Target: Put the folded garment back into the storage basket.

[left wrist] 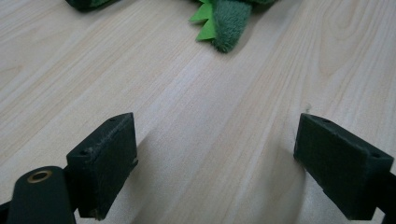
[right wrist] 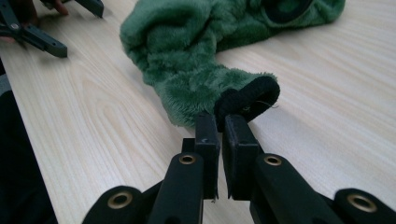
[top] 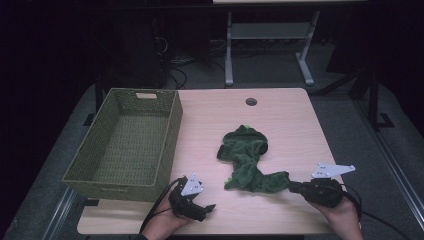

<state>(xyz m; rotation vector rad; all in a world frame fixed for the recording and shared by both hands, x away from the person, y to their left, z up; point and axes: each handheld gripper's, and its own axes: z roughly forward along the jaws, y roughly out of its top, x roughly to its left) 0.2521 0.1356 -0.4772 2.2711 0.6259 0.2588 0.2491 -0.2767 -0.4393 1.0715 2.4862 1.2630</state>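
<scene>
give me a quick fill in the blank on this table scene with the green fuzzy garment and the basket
The right gripper is shut on the black ____ of the green fuzzy garment.
The left gripper stands ____, with bare table between its jaws.
The woven basket sits to the ____ of the garment in the high view.
Inside, the basket is ____.

Missing words: cuff; open; left; empty

Dark lab: bench legs (top: 229, 47), cables (top: 175, 75)
</scene>
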